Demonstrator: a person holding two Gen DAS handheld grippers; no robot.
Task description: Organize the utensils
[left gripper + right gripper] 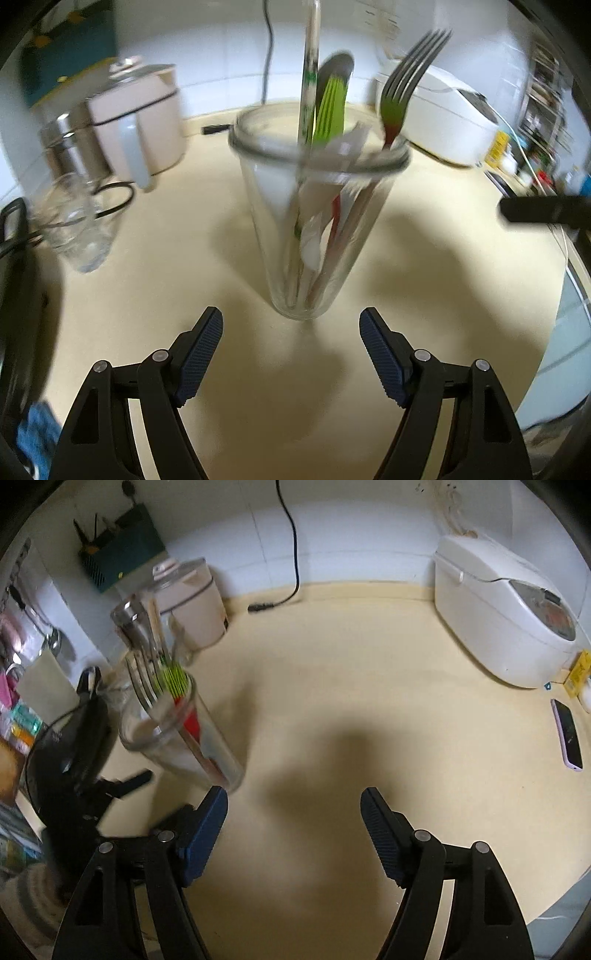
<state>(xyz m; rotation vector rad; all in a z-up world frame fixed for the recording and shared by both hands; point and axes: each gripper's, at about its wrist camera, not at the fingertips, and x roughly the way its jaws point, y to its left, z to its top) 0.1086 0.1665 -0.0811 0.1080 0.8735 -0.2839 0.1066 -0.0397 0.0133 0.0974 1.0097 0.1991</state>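
Cream counter (332,686); utensil glass (317,221); rice cooker (502,616); phone (567,734)

utensils (332,99) in glass (314,229) on counter (424,295)

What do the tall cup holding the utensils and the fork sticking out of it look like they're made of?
Tall cup: clear glass, or possibly hard plastic. You can see the handles straight through its wall, and the thick rim is glossy.

Fork: grey metal tines, likely stainless steel with a dull sheen. Its neck turns green then red, so the handle is probably coloured plastic or coated; motion blur leaves that open.
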